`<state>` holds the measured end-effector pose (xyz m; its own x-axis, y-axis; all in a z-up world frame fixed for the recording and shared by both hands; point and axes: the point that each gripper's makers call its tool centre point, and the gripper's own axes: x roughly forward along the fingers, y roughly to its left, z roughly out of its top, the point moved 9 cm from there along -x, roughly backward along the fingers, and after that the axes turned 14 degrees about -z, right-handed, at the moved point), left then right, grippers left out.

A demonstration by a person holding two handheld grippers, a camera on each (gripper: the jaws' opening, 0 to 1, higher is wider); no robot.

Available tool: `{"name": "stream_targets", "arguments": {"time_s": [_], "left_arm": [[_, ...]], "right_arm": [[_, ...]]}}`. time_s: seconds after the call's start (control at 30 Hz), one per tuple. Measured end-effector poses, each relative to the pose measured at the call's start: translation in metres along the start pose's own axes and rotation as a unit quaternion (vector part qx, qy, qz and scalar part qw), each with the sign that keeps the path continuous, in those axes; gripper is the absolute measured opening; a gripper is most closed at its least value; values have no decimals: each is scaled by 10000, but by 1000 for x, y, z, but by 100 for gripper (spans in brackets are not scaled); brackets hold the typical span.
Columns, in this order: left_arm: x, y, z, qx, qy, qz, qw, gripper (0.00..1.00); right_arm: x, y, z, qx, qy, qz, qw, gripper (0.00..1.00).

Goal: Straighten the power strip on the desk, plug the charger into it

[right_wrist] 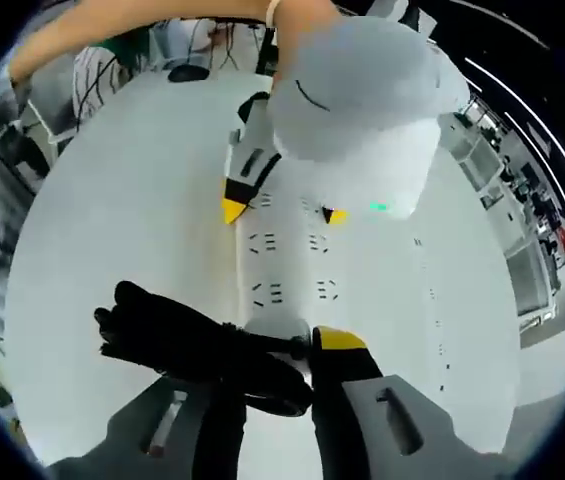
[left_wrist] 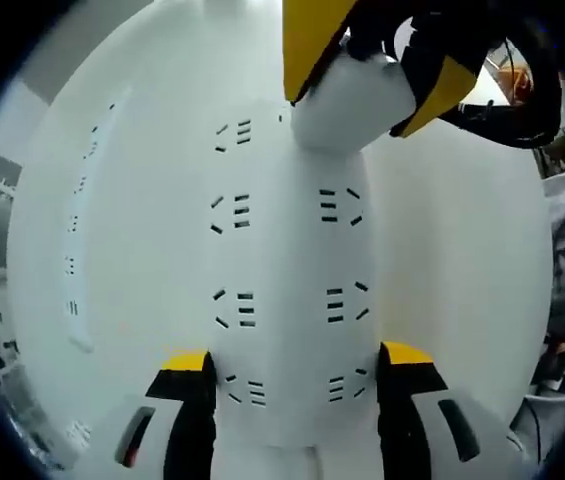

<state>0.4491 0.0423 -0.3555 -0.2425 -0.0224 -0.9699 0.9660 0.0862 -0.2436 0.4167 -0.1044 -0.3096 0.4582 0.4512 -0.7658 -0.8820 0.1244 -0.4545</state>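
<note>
My left claw (left_wrist: 297, 375) straddles the near end of the long white plastic power strip (left_wrist: 287, 290), 1 yellow-tipped black jaw on each long edge, pressed against its sides, so it holds the strip. The strip lies flat on the white counter (left_wrist: 462, 260) and runs straight away from me along the line of the jaws.

At the far end of the strip my right claw (left_wrist: 362, 75) comes down from above, its 2 yellow jaws clamped around the rounded white charger block (left_wrist: 352, 105), which stands on the strip's top face over the last sockets.

The right gripper view looks the opposite way along the same strip (right_wrist: 292, 270). There my right claw (right_wrist: 297, 350) shows its yellow-tipped jaw at the strip's near end, with a bundled black cable (right_wrist: 187, 345) lying beside and partly across the other jaw; the charger itself I cannot make out from this side. Further along, the left claw (right_wrist: 277, 212) grips the strip, with a large white gripper body (right_wrist: 357, 110) above it bearing a small green light, and a person's bare forearm (right_wrist: 142, 25) reaching in from the top edge. Shelving and clutter ring the counter.

The strip's face carries 2 rows of socket slots, each a group of short dark bars. A second white strip (left_wrist: 82, 230) lies apart on the counter.
</note>
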Motion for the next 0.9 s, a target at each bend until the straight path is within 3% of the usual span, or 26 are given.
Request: {"name": "stream_targets", "arguments": {"time_s": [0.17, 0.2, 0.27, 0.57, 0.87, 0.9], "left_arm": [[0, 0, 4, 141, 309, 10, 9994, 64], [0, 0, 4, 167, 328, 11, 9993, 64], [-1, 1, 3, 211, 327, 12, 9992, 65], [-1, 2, -8, 304, -153, -12, 9994, 66], [0, 0, -14, 260, -539, -18, 9982, 67], [1, 0, -15, 258, -726, -27, 9970, 67]], "right_arm": [[3, 0, 0, -26, 139, 164, 9998, 22], [5, -1, -1, -80, 315, 157, 9994, 22], [6, -3, -1, 34, 325, 230, 9992, 22], [9, -4, -3, 380, 334, 273, 9983, 23], [8, 0, -1, 249, 442, 94, 9987, 23], [8, 0, -2, 246, 435, 77, 9987, 23]]}}
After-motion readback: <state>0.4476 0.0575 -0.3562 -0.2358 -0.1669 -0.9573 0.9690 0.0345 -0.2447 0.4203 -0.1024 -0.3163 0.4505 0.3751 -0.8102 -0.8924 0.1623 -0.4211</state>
